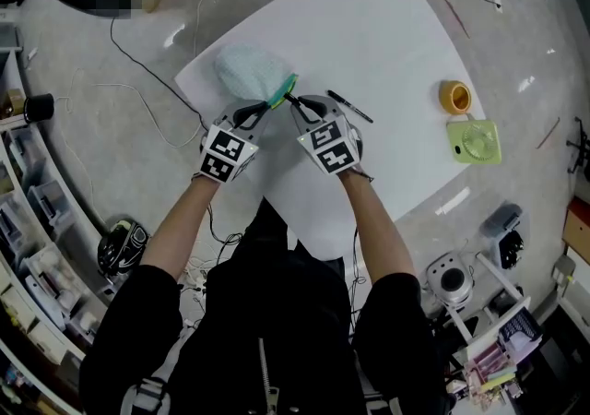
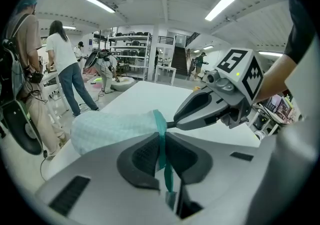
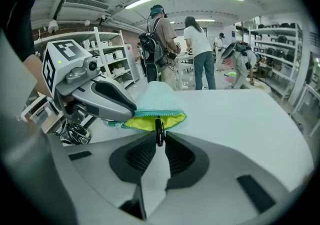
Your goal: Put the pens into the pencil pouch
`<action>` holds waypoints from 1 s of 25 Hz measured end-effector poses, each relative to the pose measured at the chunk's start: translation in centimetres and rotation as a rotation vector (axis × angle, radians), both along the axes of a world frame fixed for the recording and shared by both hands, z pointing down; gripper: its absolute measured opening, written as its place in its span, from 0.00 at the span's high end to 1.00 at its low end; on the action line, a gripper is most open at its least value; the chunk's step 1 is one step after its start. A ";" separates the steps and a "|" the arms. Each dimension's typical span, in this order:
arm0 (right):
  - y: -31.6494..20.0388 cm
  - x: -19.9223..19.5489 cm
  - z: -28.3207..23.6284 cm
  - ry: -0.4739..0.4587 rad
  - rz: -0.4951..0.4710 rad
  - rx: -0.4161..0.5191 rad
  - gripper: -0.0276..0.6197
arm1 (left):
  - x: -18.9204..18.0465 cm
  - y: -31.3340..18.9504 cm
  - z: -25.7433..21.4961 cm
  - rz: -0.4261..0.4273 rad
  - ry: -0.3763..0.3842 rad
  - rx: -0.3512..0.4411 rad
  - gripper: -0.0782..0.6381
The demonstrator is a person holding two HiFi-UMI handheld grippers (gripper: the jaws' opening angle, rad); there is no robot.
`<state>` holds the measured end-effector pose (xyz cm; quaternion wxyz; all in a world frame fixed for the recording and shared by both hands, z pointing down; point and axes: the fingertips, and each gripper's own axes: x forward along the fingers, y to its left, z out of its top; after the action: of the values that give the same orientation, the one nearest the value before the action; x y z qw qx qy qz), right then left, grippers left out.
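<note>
Head view: pale mint fabric pencil pouch [image 1: 247, 70] lies on the white table [image 1: 387, 44] near its left corner, mouth facing the person. The left gripper [image 1: 265, 109] and right gripper [image 1: 295, 101] meet at that mouth, tips nearly touching. A second black pen [image 1: 350, 107] lies loose on the table just right of the right gripper, clear of the pouch. A yellow tape roll [image 1: 454, 96] and a light-green flat object [image 1: 475, 140] sit by the table's right edge, well apart from the pouch. Left gripper view: jaws pinched together on the pouch's teal zipper strip, which runs down btwn the pads; pouch body bulges to the left, w/ the right gripper coming in from the right, tip at the zipper edge. Right gripper view: jaws clamped on a slim black pen [image 3: 159, 134], upright btwn the pads, its far end at the open mouth over the yellow lining [image 3: 172, 119]; can't tell if it is inside. The left gripper holds the mouth's left side. People [image 3: 200, 54] stand in the bg beyond the table's far edge.
</note>
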<state>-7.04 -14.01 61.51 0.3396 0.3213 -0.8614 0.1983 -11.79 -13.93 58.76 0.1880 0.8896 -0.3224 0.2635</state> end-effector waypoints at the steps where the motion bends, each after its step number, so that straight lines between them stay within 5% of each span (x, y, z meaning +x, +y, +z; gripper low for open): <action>1: -0.2 -0.4 -0.1 -0.005 -0.001 0.004 0.85 | 0.0 0.0 -0.1 0.002 0.006 -0.001 0.82; 25: -2.5 -3.4 0.3 -0.079 0.007 0.080 0.85 | 0.2 -0.5 -2.1 0.000 0.148 -0.052 0.82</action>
<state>-10.41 -16.51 61.79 0.2917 0.3296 -0.8803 0.1773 -11.61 -14.43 56.66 0.2343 0.9014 -0.3005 0.2055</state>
